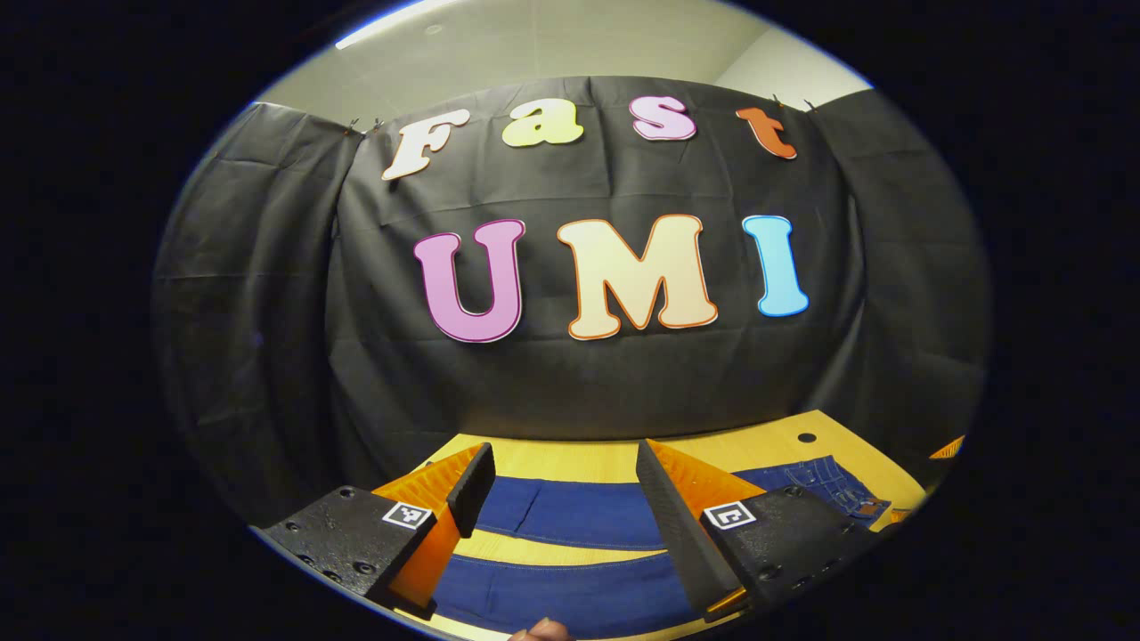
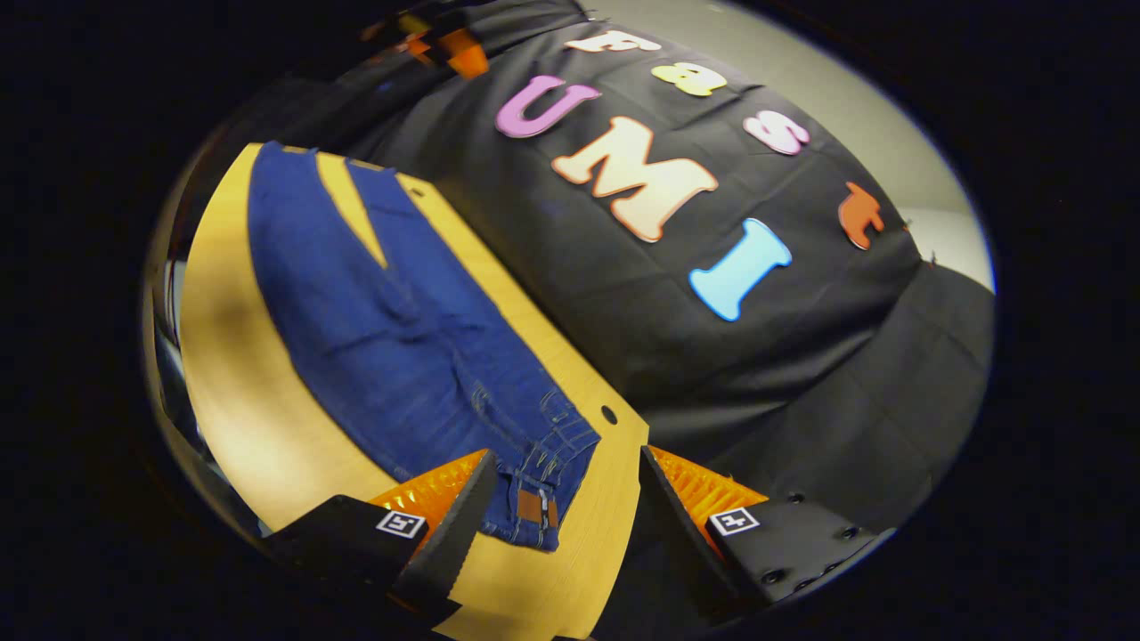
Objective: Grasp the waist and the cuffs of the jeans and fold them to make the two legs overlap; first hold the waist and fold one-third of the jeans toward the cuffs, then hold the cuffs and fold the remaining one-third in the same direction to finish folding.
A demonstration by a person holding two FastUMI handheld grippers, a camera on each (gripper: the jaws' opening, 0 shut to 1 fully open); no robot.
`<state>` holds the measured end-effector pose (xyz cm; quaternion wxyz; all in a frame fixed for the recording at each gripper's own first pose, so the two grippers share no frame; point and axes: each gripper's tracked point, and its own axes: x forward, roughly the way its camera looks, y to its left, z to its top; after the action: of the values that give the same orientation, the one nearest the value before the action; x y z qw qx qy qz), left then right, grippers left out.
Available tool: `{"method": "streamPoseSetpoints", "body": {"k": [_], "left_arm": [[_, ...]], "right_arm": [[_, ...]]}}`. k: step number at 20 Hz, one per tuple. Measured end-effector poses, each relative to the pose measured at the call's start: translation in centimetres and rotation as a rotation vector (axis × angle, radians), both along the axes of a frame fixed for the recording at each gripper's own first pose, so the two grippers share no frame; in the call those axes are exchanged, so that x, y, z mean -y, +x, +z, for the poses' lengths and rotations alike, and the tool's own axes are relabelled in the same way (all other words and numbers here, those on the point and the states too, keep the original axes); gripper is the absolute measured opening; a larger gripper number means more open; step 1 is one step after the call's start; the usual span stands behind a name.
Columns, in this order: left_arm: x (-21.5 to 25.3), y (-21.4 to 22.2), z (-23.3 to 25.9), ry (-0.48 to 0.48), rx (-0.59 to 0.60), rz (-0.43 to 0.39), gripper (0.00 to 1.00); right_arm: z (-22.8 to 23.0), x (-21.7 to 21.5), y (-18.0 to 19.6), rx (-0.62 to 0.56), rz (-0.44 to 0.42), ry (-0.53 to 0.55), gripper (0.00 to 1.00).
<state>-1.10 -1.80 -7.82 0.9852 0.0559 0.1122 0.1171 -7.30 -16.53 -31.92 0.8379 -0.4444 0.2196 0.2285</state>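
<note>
Dark blue jeans (image 2: 392,329) lie flat on the yellow wooden table (image 2: 232,383), legs spread apart toward the far left, waist (image 2: 543,481) with a brown patch nearest in the right gripper view. My right gripper (image 2: 561,499) hangs open just above the waist, nothing between its fingers. In the left gripper view the two jeans legs (image 1: 570,516) run across the table with a strip of wood between them, and the waist (image 1: 828,485) lies at the right. My left gripper (image 1: 565,507) is open above the legs, holding nothing.
The black cloth wall (image 1: 570,374) stands right behind the table's far edge. A small round hole (image 2: 608,415) sits in the tabletop beside the waist. A fingertip (image 1: 539,630) shows at the bottom of the left gripper view. Bare wood (image 2: 249,418) lies in front of the jeans.
</note>
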Motion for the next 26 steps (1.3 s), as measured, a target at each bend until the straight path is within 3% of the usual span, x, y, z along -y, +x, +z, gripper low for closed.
{"method": "streamPoseSetpoints", "body": {"k": [7, 15, 16, 20, 21, 25, 26], "left_arm": [[-0.6, -0.8, -2.2, 0.022, -0.048, 0.033, 0.93], [-2.3, -2.2, -3.6, 0.038, -0.096, 0.095, 0.92], [-2.6, -2.3, -3.5, 0.044, -0.099, 0.104, 0.92], [-3.3, -2.8, -3.4, 0.063, -0.108, 0.127, 0.92], [-3.2, -3.0, -3.4, 0.065, -0.111, 0.131, 0.92], [-3.1, -3.2, -3.5, 0.075, -0.128, 0.136, 0.92], [-3.0, -3.2, -3.6, 0.076, -0.133, 0.134, 0.94]], "right_arm": [[-6.9, -1.9, -2.0, -0.176, 0.233, -0.169, 0.99], [-11.9, -0.6, -2.8, -0.286, 0.37, -0.383, 0.95], [-12.0, -0.7, -2.7, -0.273, 0.393, -0.408, 0.99], [-13.4, -1.0, -2.1, -0.285, 0.416, -0.445, 0.91], [-13.3, -1.3, -1.3, -0.266, 0.428, -0.463, 0.81], [-14.5, -1.8, -1.1, -0.268, 0.431, -0.488, 0.74], [-14.9, -1.8, -0.7, -0.279, 0.42, -0.487, 0.64]]}}
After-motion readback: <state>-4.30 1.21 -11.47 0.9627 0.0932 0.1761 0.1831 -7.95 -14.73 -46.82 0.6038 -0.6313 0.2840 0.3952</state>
